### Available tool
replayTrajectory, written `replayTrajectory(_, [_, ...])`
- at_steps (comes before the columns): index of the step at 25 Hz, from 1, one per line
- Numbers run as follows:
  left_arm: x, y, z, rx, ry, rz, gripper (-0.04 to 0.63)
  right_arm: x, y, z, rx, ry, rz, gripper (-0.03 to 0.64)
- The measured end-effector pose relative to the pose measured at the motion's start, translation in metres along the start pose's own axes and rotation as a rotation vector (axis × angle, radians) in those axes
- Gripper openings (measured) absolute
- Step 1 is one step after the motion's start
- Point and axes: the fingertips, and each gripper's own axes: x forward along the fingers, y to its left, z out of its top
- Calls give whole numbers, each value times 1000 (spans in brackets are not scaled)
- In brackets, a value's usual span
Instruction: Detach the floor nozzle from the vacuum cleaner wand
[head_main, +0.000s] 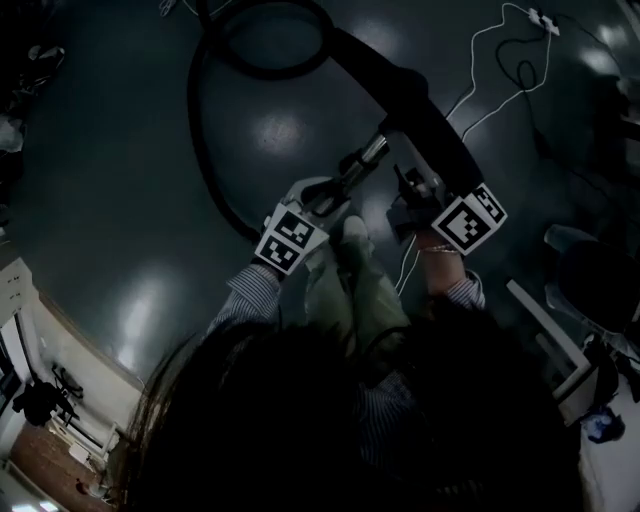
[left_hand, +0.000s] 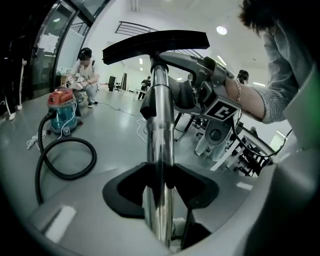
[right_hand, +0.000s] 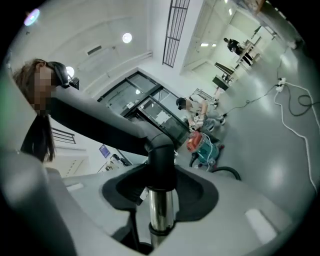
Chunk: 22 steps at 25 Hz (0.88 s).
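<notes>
The chrome wand (left_hand: 159, 130) runs up between the pads of my left gripper (left_hand: 160, 182), which is shut on it. At the wand's top sits the black floor nozzle (left_hand: 155, 40), raised off the floor and still on the wand. My right gripper (right_hand: 161, 182) is closed around the nozzle's black neck (right_hand: 161, 160), just above the chrome tube (right_hand: 160, 210). In the dark head view the left gripper (head_main: 335, 200) and right gripper (head_main: 415, 190) sit side by side below the wand (head_main: 366, 158) and the nozzle (head_main: 410, 100).
A black hose (left_hand: 65, 160) loops over the grey floor to a red and teal vacuum canister (left_hand: 62, 107). A person (left_hand: 85, 75) crouches behind the canister. White cables (head_main: 480, 60) trail at the upper right. Desks and chairs (left_hand: 240, 150) stand on the right.
</notes>
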Motion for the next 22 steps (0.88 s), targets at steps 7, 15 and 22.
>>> replayTrajectory(7, [-122, -67, 108, -40, -95, 43, 177, -5, 174, 88, -97, 57, 137, 172])
replayTrajectory(15, [-219, -126, 185, -4, -201, 172, 176, -33, 322, 145, -202, 60, 313, 172])
replayTrajectory(22, [-272, -155, 216, 11, -285, 253, 176, -48, 403, 159, -296, 115, 403, 172])
